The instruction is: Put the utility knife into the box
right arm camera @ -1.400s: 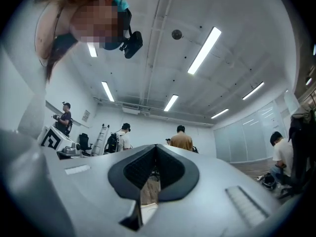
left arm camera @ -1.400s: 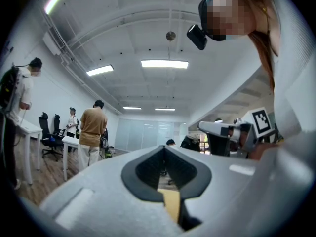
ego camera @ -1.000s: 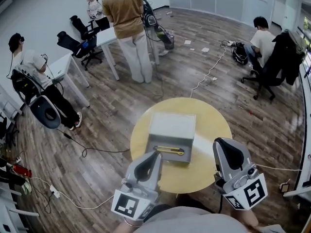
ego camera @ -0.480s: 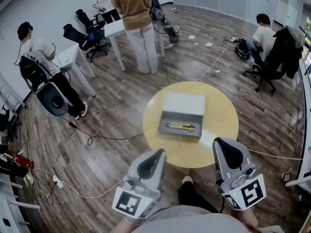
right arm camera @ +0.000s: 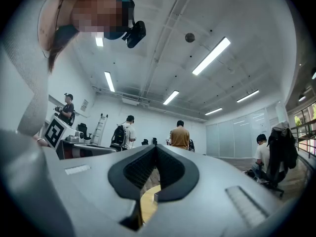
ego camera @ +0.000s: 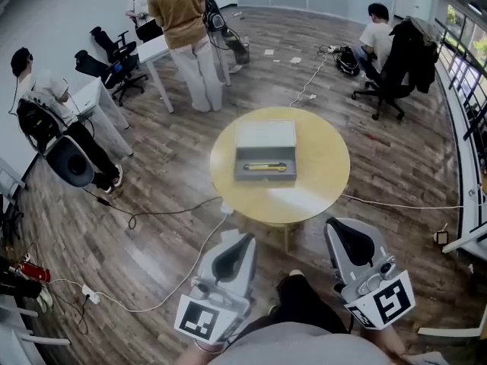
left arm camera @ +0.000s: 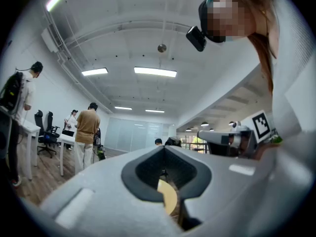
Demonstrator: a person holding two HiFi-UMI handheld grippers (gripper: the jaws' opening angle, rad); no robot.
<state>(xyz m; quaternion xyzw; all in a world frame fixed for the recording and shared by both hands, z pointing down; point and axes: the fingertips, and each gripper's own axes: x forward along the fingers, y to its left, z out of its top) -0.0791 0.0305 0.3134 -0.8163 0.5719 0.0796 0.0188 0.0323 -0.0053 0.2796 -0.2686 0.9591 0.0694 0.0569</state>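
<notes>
Left gripper (ego camera: 243, 237) and right gripper (ego camera: 335, 224) are held clenched and empty at six o'clock from the table (ego camera: 323, 175); the utility knife (ego camera: 265, 167) is seen inside the box (ego camera: 242, 176).

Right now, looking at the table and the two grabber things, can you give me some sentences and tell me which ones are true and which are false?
1. The yellow utility knife lies inside the open grey box. True.
2. The box sits on the floor. False: it stands on the round table.
3. The right gripper is holding the utility knife. False: its jaws are shut with nothing between them, and it is well short of the table.
4. The left gripper is also short of the table and touches nothing on it. True.
</notes>
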